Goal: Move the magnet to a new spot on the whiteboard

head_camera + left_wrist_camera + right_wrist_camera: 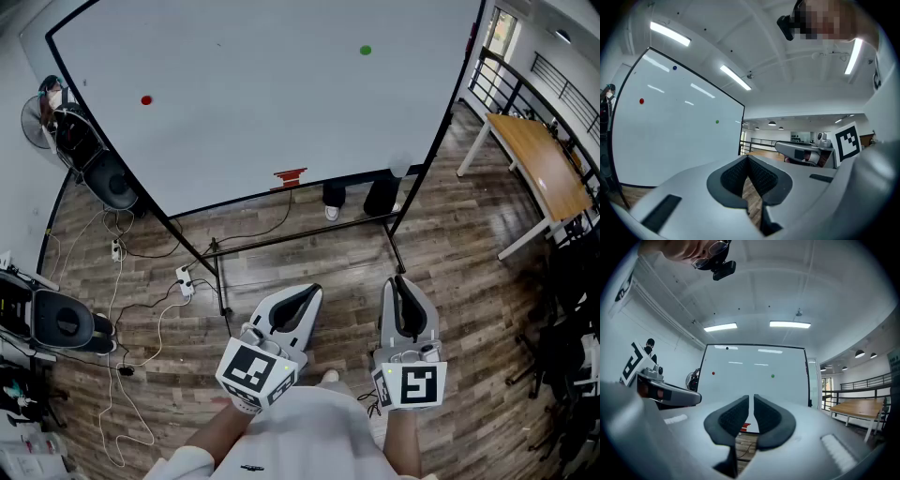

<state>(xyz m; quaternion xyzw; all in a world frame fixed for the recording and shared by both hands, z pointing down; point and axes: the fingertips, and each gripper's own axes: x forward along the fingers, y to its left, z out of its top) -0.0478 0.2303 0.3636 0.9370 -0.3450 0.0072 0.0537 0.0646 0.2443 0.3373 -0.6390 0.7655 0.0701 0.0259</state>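
The whiteboard [281,103] stands ahead on a black frame. A red magnet [146,99] sticks at its left and a green magnet [366,50] at its upper right. Both also show in the left gripper view, red magnet [641,101] and green magnet [717,122], and in the right gripper view, red magnet [713,373] and green magnet [772,376]. A dark magnet [727,348] sits near the top edge. My left gripper [307,291] is shut and empty, low by my body. Beside it, my right gripper [400,281] is shut too, with only a thin slit between its pads and nothing in it. Both are well short of the board.
A red eraser [290,176] lies on the board's ledge. Someone's legs [361,197] stand behind the board. Cables and a power strip [183,279] trail over the wood floor at left. A wooden table [539,159] and a railing are at right, a fan [42,117] and a chair [56,323] at left.
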